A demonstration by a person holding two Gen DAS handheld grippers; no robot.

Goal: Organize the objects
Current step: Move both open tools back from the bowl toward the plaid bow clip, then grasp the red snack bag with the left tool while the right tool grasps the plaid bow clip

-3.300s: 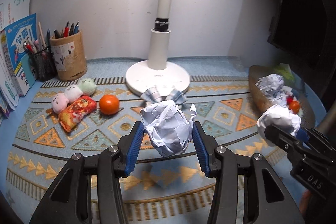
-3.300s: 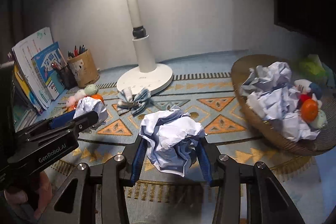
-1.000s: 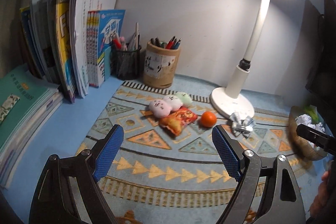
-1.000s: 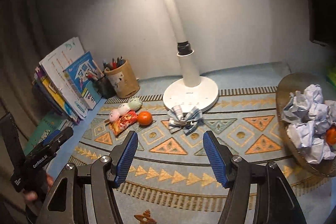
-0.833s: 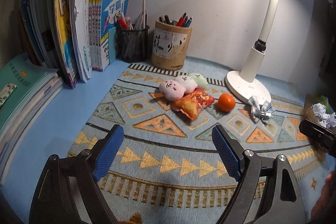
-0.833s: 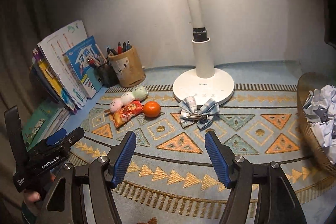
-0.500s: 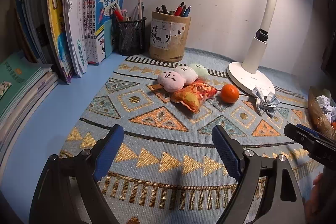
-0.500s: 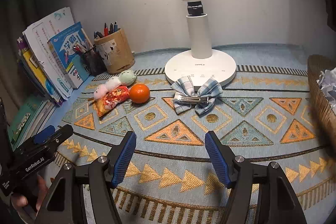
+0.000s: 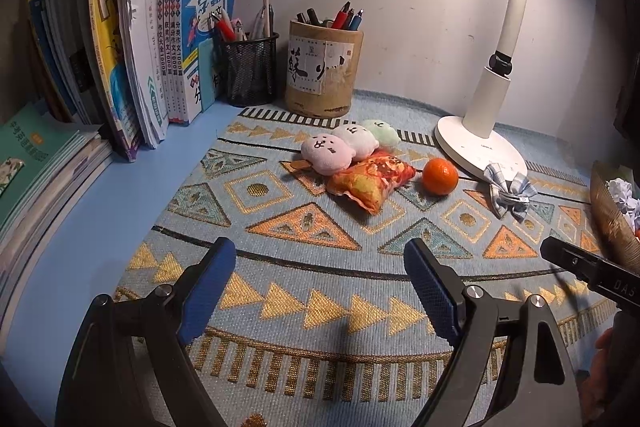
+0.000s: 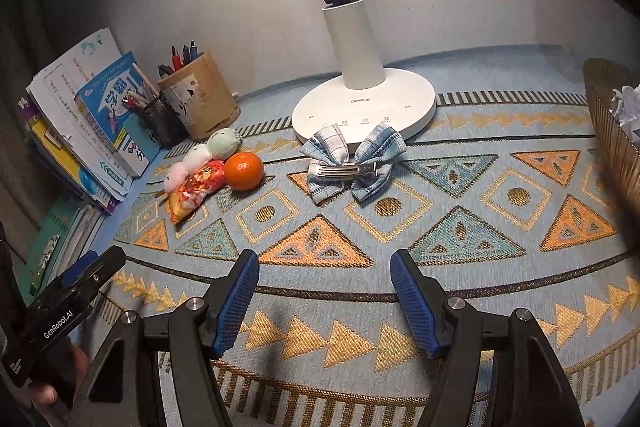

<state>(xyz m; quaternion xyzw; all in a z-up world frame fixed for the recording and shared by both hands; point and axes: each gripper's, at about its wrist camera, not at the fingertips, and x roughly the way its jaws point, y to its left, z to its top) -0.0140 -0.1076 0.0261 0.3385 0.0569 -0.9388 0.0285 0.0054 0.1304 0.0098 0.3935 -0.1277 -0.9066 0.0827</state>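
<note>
Both grippers, left (image 9: pixel 316 279) and right (image 10: pixel 324 283), gaped wide and empty above rug (image 10: pixel 460 227); orange (image 10: pixel 243 171) beside bow clip (image 10: pixel 352 163).

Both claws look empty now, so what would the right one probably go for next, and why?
Probably a short reach forward to the plaid bow hair clip. The right gripper is open and empty with the clip lying almost straight ahead, loose on the mat by the lamp base, nearer than the orange.
</note>
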